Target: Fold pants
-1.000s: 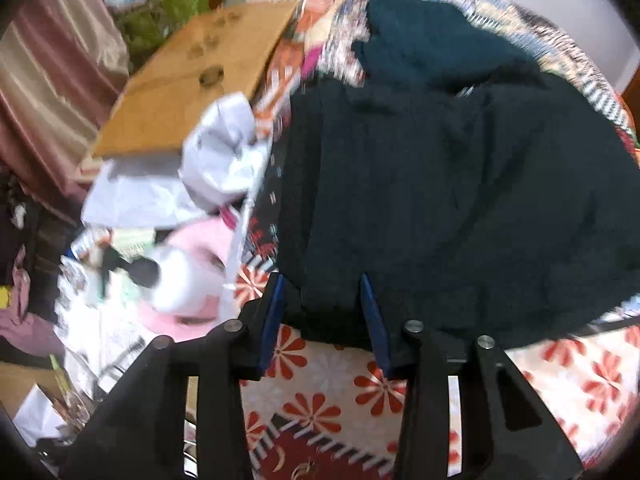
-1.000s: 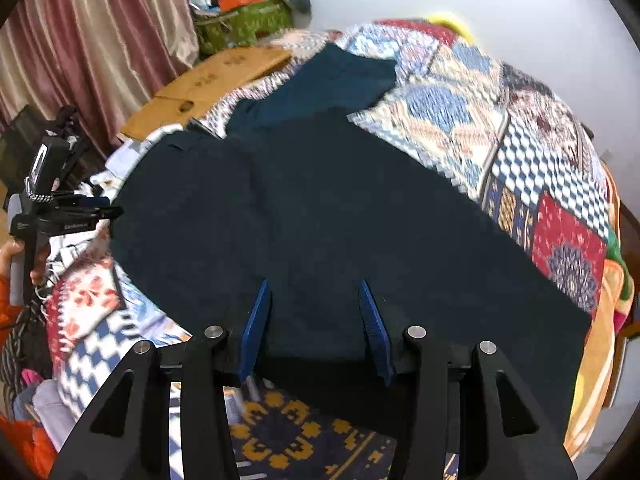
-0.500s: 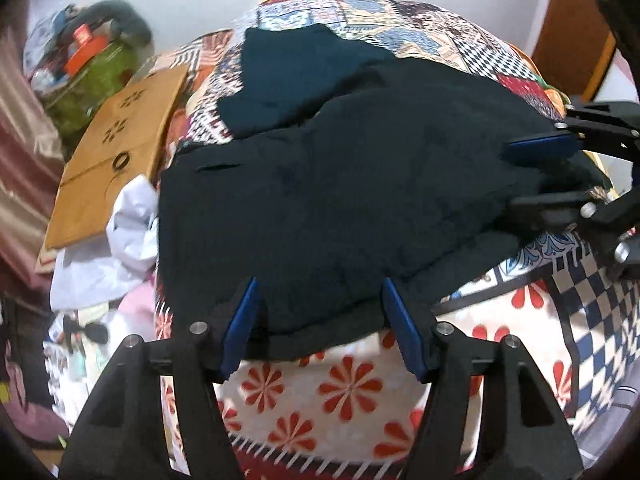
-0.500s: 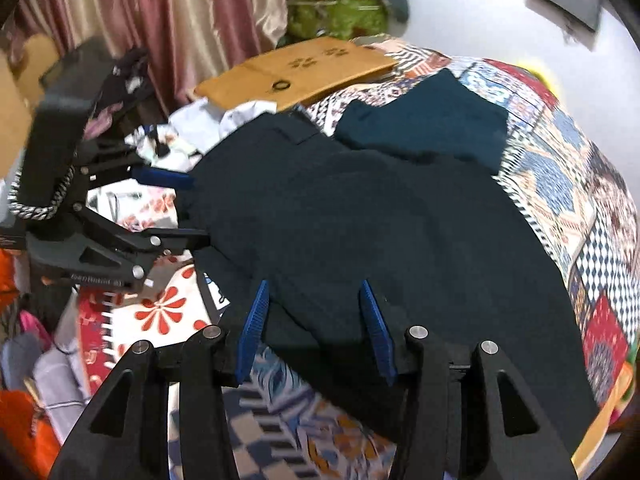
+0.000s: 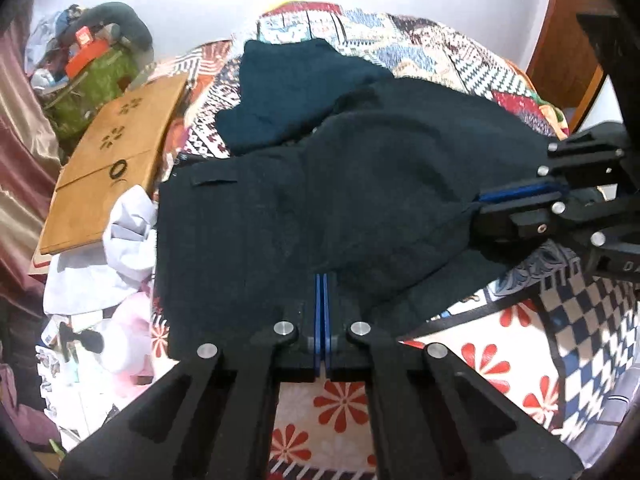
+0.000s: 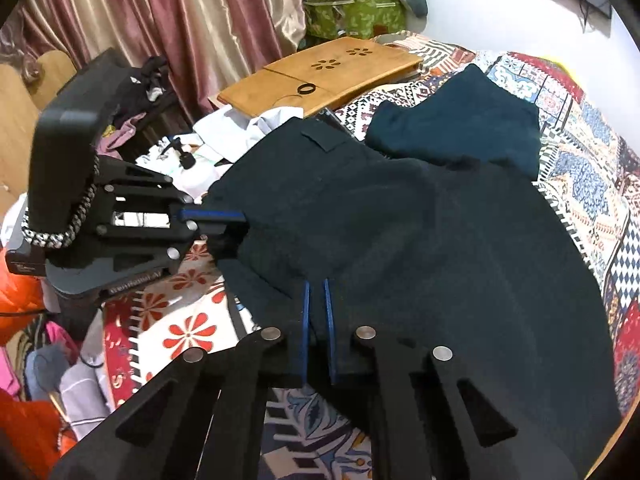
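Note:
Dark navy pants (image 5: 320,192) lie spread on the patterned bedspread (image 5: 440,64); they also show in the right wrist view (image 6: 420,240). My left gripper (image 5: 322,280) is shut on the near edge of the pants. My right gripper (image 6: 316,284) is shut on the pants' near edge too, with a thin fold of cloth between its blue pads. Each gripper shows in the other's view, the right (image 5: 484,198) at the pants' right edge, the left (image 6: 240,216) at their left edge. The cloth bunches up between them.
A folded teal garment (image 5: 296,92) lies behind the pants. A wooden lap tray (image 5: 116,160) and white cloth (image 5: 124,240) sit to the left. Curtains (image 6: 180,20) hang beyond the bed, with clutter on the floor (image 6: 40,360).
Both grippers have closed on the near edge of the pants. They were open half a second ago. The cloth between them now bunches and lifts.

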`<state>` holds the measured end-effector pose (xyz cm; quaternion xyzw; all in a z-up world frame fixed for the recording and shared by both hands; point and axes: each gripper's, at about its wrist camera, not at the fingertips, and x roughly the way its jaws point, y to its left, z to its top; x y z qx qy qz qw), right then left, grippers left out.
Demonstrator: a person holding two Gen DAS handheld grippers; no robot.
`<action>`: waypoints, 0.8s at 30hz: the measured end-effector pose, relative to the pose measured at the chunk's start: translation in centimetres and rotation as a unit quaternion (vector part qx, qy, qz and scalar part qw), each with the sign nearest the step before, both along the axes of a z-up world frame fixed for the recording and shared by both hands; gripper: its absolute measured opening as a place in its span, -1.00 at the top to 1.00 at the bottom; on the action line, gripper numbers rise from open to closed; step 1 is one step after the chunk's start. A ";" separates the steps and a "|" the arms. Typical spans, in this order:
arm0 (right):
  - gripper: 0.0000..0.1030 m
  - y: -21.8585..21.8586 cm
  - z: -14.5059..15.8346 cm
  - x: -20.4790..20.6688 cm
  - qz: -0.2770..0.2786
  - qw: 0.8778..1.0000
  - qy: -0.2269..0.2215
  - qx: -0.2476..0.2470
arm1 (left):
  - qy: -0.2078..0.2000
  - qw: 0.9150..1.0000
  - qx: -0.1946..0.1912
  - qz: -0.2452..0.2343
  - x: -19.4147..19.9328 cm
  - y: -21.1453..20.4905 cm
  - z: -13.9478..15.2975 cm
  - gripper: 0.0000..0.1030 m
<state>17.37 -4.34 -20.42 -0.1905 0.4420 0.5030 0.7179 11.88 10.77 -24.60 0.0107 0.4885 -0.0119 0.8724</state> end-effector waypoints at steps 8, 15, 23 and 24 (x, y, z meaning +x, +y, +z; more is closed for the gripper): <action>0.82 -0.3 -0.4 -1.4 -0.002 1.000 0.002 -0.010 | 0.026 0.999 -0.017 0.023 -1.2 1.3 -0.6 1.00; 0.31 -1.6 1.8 -1.0 -0.013 1.000 -0.009 0.007 | 0.000 0.998 -0.020 0.054 -0.4 3.1 1.4 0.83; 0.17 -5.9 3.1 3.4 -0.135 0.990 -0.021 0.026 | 0.047 0.994 -0.085 0.050 4.9 2.7 -0.8 0.24; 0.10 -6.6 2.7 3.8 -0.150 0.988 -0.018 0.023 | 0.057 0.994 -0.079 0.042 5.0 2.1 -1.5 0.20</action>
